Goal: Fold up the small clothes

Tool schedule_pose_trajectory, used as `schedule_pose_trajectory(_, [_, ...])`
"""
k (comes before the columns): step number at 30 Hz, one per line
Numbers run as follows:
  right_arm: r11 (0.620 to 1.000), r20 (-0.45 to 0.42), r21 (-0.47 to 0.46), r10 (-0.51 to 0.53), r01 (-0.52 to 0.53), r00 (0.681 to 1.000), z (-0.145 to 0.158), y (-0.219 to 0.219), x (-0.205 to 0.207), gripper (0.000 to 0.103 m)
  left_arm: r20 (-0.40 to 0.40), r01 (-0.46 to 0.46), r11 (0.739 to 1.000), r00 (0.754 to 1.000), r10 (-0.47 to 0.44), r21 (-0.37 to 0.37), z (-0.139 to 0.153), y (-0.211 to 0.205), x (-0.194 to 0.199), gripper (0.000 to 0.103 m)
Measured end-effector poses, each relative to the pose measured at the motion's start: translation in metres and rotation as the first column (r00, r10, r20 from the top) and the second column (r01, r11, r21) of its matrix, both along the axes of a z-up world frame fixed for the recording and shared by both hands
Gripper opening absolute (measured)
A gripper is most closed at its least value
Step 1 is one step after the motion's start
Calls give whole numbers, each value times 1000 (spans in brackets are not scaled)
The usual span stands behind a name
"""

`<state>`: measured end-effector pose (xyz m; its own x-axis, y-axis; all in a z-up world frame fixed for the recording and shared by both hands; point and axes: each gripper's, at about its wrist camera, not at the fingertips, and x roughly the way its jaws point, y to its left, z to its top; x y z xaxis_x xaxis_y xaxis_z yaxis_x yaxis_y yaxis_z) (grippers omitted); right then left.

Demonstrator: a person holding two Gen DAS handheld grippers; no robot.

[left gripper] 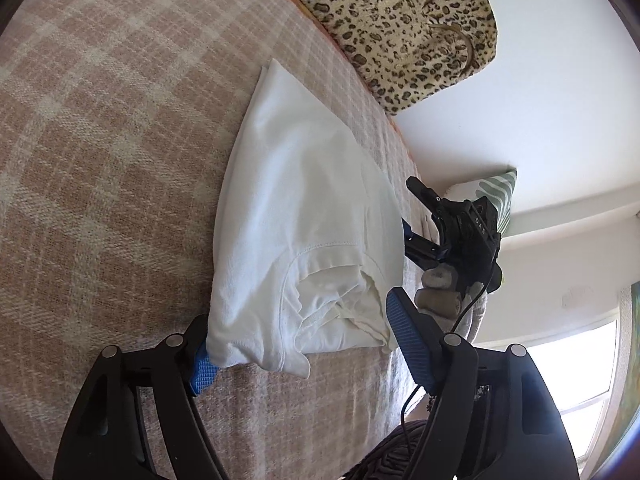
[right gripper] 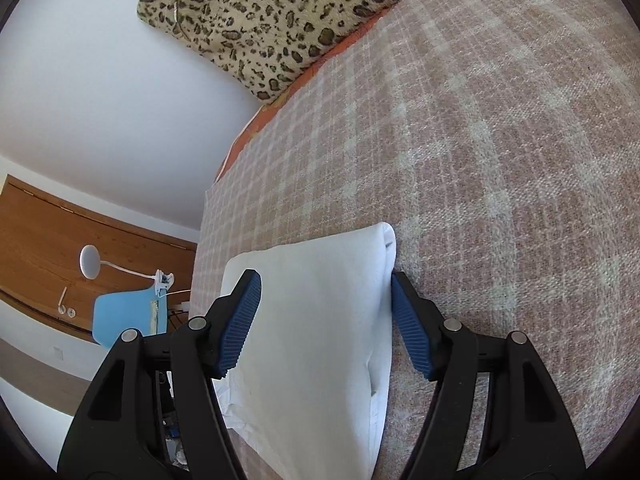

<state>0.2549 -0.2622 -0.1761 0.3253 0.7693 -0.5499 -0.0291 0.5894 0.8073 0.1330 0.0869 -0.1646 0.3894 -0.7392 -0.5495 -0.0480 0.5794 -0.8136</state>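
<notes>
Over on the left, the left gripper [left gripper: 298, 344] comes in low over the plaid blanket [left gripper: 120, 160], its jaws spread wide — one blue pad [left gripper: 203, 372] is tucked under the near corner of the white shirt [left gripper: 296, 216], the other pad stands clear beside the collar end, so nothing is pinched. The shirt lies folded on the blanket, narrowing to a point toward the far edge, neckline and bunched sleeve fabric at the near end. Moving right across the left wrist view, the right gripper [left gripper: 412, 216] reaches in from the far side of the shirt, held by a gloved hand [left gripper: 438, 288] with a cable trailing down; one finger slips behind the shirt's edge, the other angles up and away. From its own camera, the right gripper [right gripper: 326, 320] straddles the folded shirt [right gripper: 316, 320] with jaws wide — one pad over the cloth, the other just beside the rolled edge on the blanket [right gripper: 500, 160]. A leopard-print cushion [right gripper: 280, 12] sits at the blanket's far edge. Beyond the bed's side, a blue chair [right gripper: 128, 320] and a white lamp [right gripper: 90, 262] stand against a wooden panel.
</notes>
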Motion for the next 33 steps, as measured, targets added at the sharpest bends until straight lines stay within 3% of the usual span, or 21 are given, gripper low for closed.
schedule_pose_trajectory(3, [1000, -15, 26, -7, 7, 1000, -2, 1, 4, 68, -6, -14, 1000, 1000, 14, -2, -3, -1, 1, 59])
schedule_pose_trajectory(8, [1000, -25, -4, 5, -5, 1000, -5, 9, 9, 51, -38, -22, 999, 999, 21, -24, -7, 1, 5, 35])
schedule_pose_trajectory(10, [1000, -40, -18, 16, -17, 999, -7, 13, 9, 31, -26, -7, 1000, 1000, 7, -5, -6, -1, 4, 24])
schedule_pose_trajectory(12, [999, -47, -37, 21, -22, 999, -10, 15, 7, 19, -7, 9, 1000, 1000, -9, 23, -2, -6, 4, 19])
schedule_pose_trajectory(18, [990, 24, -135, 37, -33, 999, 8, 27, -1, 10, 75, 40, 988, 996, -52, 150, 13, -18, 2, 15])
schedule_pose_trajectory(25, [976, 109, -217, 53, -28, 993, 35, 39, -8, 9, 148, 62, 941, 982, -117, 332, 23, -27, -6, 12])
schedule_pose_trajectory(33, [968, 210, -247, 90, -36, 973, 73, 49, -24, 9, 211, 52, 932, 968, -135, 358, 36, -40, -14, 12])
